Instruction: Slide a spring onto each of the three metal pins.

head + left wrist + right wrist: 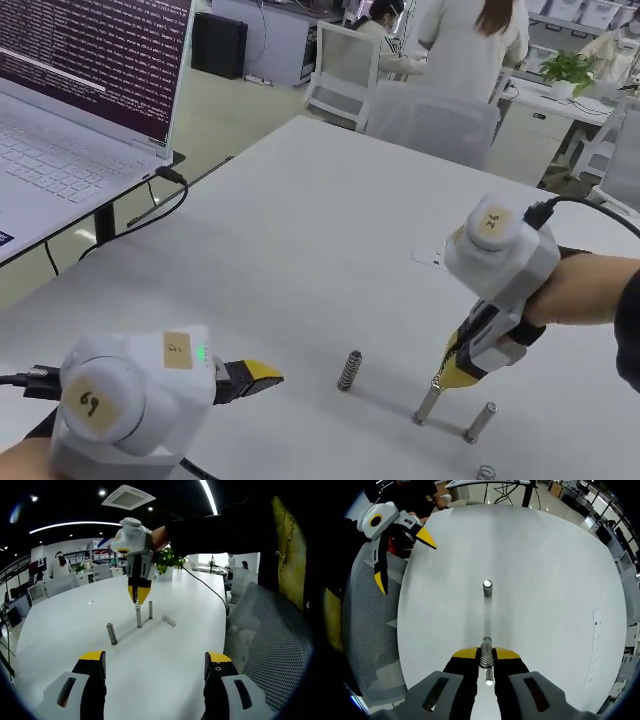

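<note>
- Head view shows my right gripper [452,376] on the right, tipped down over the white table [300,240]. It is directly above the near pin [428,402], which stands upright.
- In the right gripper view, its jaws are clamped on the held spring [485,658], pinched between the yellow tips.
- From the left gripper view, the held spring hangs upright from those tips with its lower end at the top of the near pin. I cannot tell whether it is already over the pin's tip.
- A bare pin [480,422] stands just beside the near pin, not touching it.
- The fitted pin [349,370] has a spring coiled around it. It stands upright to the left of the other two, between my two grippers.
- A loose spring [168,620] lies flat on the table near the bare pin.
- My left gripper [155,659] sits low at the near-left of the table. Its jaws are spread wide and hold nothing, and it is well apart from the pins.
- An open laptop [70,140] sits off the table's left edge.
</note>
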Tool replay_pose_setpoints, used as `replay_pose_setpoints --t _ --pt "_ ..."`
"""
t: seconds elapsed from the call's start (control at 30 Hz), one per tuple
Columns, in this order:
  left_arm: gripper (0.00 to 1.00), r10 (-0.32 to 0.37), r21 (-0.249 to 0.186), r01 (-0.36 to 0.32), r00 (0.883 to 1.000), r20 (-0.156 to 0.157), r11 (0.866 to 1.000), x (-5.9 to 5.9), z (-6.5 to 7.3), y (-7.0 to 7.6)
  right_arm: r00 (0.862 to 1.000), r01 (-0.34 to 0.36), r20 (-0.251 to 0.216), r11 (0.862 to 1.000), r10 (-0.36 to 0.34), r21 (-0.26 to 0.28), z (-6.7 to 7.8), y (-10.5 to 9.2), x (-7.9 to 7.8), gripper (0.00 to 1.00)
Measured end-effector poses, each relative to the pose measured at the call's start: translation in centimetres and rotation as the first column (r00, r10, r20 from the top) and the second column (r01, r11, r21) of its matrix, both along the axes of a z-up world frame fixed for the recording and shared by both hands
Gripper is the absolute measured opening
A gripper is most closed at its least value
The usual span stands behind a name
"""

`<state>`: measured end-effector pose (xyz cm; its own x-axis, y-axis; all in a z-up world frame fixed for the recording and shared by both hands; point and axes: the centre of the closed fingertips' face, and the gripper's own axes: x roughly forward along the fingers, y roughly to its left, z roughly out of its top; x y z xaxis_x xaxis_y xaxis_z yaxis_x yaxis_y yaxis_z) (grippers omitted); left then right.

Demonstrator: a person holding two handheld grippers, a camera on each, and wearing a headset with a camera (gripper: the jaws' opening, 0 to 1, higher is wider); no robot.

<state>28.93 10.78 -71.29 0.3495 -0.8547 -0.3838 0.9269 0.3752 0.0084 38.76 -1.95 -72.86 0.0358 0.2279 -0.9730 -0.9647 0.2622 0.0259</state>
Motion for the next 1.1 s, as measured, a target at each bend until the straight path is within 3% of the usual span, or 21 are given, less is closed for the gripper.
replay_pose_setpoints --t 0.73,1.1 --pt "0.75 -0.003 0.004 0.003 1.0 -0.011 1.0 -0.2 -0.2 0.2 1.0 -0.001 0.001 1.0 0.001 0.003 -0.4 0.1 -0.1 0.08" --pt "0.75 -0.002 0.004 0.002 1.0 -0.011 1.0 -0.2 -0.2 0.3 1.0 -0.003 -0.003 1.0 0.003 -0.007 -1.4 0.1 -0.2 0.08"
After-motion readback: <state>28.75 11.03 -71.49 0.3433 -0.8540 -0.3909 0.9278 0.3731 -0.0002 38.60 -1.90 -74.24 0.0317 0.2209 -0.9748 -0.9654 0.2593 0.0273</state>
